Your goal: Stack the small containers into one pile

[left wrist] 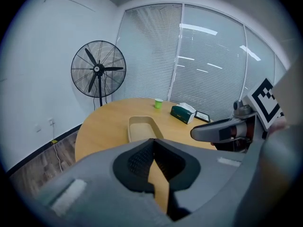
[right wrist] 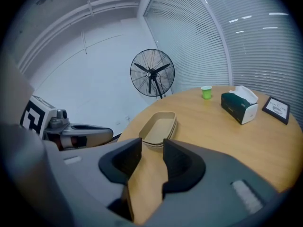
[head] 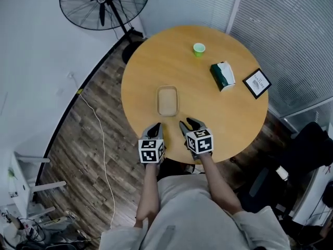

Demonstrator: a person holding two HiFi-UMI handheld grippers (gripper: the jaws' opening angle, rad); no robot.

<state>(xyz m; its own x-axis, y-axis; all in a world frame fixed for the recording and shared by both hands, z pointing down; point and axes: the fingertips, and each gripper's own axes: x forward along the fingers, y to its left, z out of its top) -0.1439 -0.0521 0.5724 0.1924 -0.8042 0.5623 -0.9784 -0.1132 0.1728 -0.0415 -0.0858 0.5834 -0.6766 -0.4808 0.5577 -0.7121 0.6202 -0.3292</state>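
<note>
A pile of tan oval containers (head: 168, 101) lies nested on the round wooden table (head: 229, 124), a little ahead of both grippers. The same pile shows in the left gripper view (left wrist: 142, 128) and, with layered rims, in the right gripper view (right wrist: 158, 129). My left gripper (head: 155, 128) hovers over the near table edge, its jaws closed together and holding nothing (left wrist: 153, 143). Beside it, my right gripper (head: 189, 124) has a gap between its jaws with only bare table showing through (right wrist: 152, 146). Neither touches the pile.
A small green cup (head: 199, 49), a dark green tissue box (head: 222, 75) and a black framed sign (head: 257, 83) stand on the far right part of the table. A floor fan (head: 104, 4) stands beyond it. A white cable (head: 99, 134) runs over the wooden floor at left.
</note>
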